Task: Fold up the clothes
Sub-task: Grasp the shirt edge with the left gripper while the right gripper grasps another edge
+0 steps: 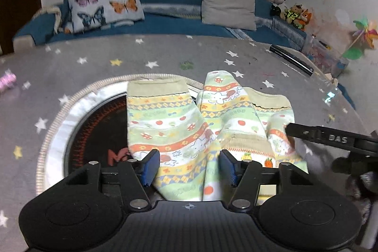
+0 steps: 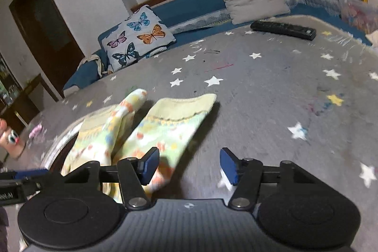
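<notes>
Patterned pale green and yellow socks point(image 1: 179, 124) with orange stripes lie bunched on the grey star-print tablecloth point(image 1: 99, 58), partly over a round black cooktop point(image 1: 94, 134). My left gripper point(image 1: 189, 164) is open, with sock fabric lying between its blue pads. My right gripper point(image 2: 189, 165) is open and empty just right of the socks point(image 2: 151, 131); its left pad point(image 2: 148, 165) is at the sock's edge. A right gripper finger point(image 1: 319, 134) reaches into the left wrist view and touches the right sock.
A black remote point(image 2: 283, 30) lies at the far right of the table. A blue bench holds a butterfly pillow point(image 1: 104, 4), a grey pillow point(image 1: 229, 5) and plush toys point(image 1: 290, 11). A pink item point(image 1: 7, 80) sits at the left edge.
</notes>
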Demonstrator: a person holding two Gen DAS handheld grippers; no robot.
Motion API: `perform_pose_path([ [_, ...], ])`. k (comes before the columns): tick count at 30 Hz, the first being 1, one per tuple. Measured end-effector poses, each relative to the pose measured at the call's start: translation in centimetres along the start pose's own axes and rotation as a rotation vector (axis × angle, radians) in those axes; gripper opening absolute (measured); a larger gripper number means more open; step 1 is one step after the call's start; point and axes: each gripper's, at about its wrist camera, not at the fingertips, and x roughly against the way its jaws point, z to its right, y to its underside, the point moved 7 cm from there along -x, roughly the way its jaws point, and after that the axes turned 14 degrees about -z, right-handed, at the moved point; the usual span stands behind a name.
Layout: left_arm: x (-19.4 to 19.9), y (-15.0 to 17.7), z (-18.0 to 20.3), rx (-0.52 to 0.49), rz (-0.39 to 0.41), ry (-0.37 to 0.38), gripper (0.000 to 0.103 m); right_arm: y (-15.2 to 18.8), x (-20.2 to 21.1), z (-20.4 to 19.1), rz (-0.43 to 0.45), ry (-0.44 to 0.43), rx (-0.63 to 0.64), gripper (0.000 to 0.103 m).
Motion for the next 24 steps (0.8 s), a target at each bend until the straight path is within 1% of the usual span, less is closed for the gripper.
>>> perform_pose_path([
  [2,0.1,-0.4,0.0,0.012,0.004,0.021,0.059,-0.5,-0.6,0.0,-0.002,-0.029,-0.014,0.051],
  [3,0.2,-0.6,0.0,0.018,0.006,0.032,0.06,-0.7,-0.8,-0.1,-0.001,-0.038,-0.012,0.048],
  [4,0.0,-0.8,0.3,0.011,0.001,0.035,0.06,-0.7,-1.0,-0.2,-0.002,-0.044,-0.008,0.042],
  [5,-0.1,-0.9,0.5,0.004,-0.004,0.039,0.06,-0.8,-1.2,-0.4,-0.005,-0.055,-0.006,0.039],
  [7,-0.6,-1.0,1.1,-0.015,-0.021,0.037,0.06,-0.9,-1.6,-0.6,-0.012,-0.078,-0.004,0.024],
  [8,-1.1,-0.9,1.2,-0.025,-0.033,0.034,0.059,-1.0,-1.6,-0.6,-0.01,-0.083,-0.006,0.021],
  [9,-1.4,-0.9,1.3,-0.028,-0.042,0.04,0.051,-1.0,-1.5,-0.6,-0.006,-0.087,-0.008,0.012],
  [10,-1.7,-0.8,1.3,-0.032,-0.051,0.047,0.035,-1.1,-1.4,-0.7,-0.002,-0.091,-0.01,0.005],
  [11,-1.9,-0.7,1.2,-0.027,-0.061,0.065,0.029,-1.1,-1.3,-0.6,0.004,-0.09,-0.011,0.004],
  [12,-2.0,-0.6,1.0,-0.019,-0.063,0.079,0.02,-1.1,-1.0,-0.5,0.011,-0.09,-0.011,0.002],
  [13,-1.9,-0.5,0.7,-0.015,-0.055,0.076,0.009,-1.2,-0.7,-0.4,0.017,-0.09,-0.01,0.001],
  [16,-0.4,0.1,-0.6,0.007,-0.014,0.044,0.003,-1.3,0.6,-0.2,0.045,-0.084,-0.001,0.001],
  [20,1.6,1.0,-2.3,0.036,0.041,0.001,0.002,-1.3,3.2,0.2,0.102,-0.059,0.017,0.001],
  [24,4.1,2.6,-4.7,0.086,0.101,-0.049,0.002,-1.0,5.9,1.1,0.155,-0.004,0.031,0.001],
])
